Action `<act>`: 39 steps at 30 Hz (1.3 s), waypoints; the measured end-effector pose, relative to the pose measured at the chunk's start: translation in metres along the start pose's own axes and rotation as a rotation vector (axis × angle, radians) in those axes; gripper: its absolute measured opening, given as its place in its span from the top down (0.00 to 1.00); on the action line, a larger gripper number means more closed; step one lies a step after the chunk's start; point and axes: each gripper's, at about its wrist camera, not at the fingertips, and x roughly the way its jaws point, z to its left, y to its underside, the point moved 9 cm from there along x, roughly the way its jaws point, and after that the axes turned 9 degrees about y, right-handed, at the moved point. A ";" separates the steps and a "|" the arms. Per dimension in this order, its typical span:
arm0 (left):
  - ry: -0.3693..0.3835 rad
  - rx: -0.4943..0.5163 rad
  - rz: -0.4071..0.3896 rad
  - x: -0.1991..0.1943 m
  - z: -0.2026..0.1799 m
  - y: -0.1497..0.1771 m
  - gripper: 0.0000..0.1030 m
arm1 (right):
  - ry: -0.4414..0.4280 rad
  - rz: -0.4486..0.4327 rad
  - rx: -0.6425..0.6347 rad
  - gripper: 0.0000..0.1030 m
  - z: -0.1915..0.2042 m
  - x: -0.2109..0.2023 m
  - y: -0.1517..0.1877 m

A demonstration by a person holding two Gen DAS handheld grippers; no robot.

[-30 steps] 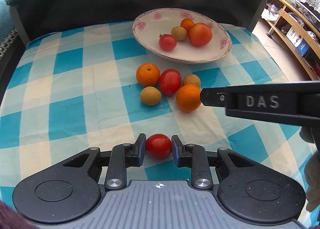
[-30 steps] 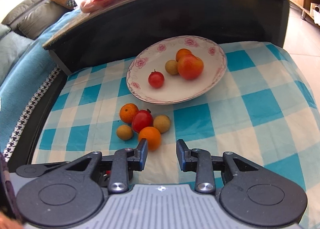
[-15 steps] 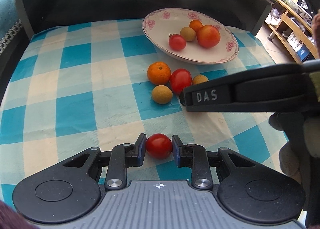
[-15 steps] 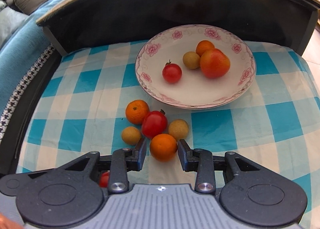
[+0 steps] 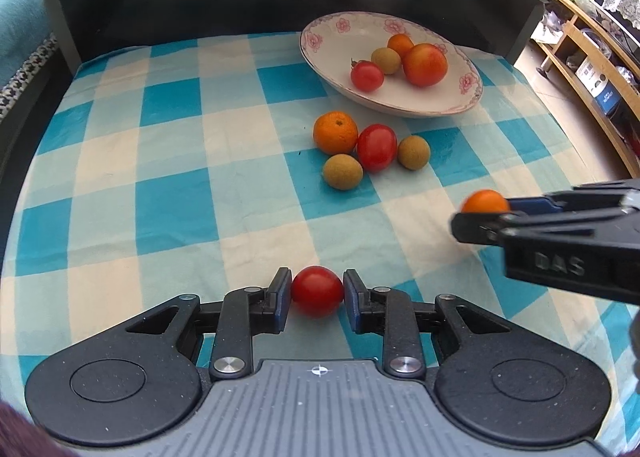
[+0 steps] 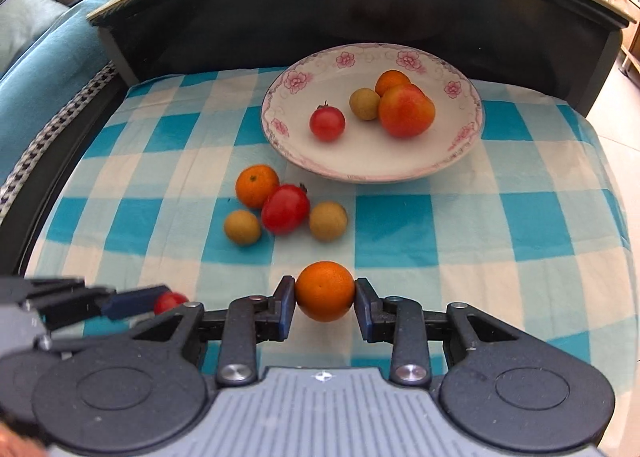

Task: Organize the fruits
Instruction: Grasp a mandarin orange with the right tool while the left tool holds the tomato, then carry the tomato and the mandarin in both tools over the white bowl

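Each hand-held gripper is clamped on one fruit, ready for the plate (image 6: 468,149): left hand-held gripper (image 5: 316,293) pinches a tomato (image 5: 317,290), right hand-held gripper (image 6: 325,295) an orange (image 6: 325,290).

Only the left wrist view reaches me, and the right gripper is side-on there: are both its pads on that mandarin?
Observer: Yes; the right wrist view shows the right gripper with a pad against each side of the mandarin.
Operator: What lies between it and the plate?
Observer: Bare checked cloth up to the plate; the four loose fruits sit left of that line.
Operator: Has the loose tomato a stalk?
Observer: Yes, the tomato has a dark one on its plate-facing end.
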 end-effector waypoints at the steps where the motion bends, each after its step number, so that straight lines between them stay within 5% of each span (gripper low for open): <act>1: -0.004 0.005 0.002 -0.002 0.000 0.001 0.65 | 0.000 0.000 -0.008 0.67 -0.002 -0.005 0.005; 11: -0.030 0.026 -0.001 -0.004 -0.012 0.007 0.65 | 0.016 -0.002 -0.032 0.67 -0.013 -0.025 0.039; 39: -0.067 0.035 0.019 -0.005 -0.014 0.021 0.68 | -0.023 0.021 -0.039 0.67 -0.015 -0.009 0.041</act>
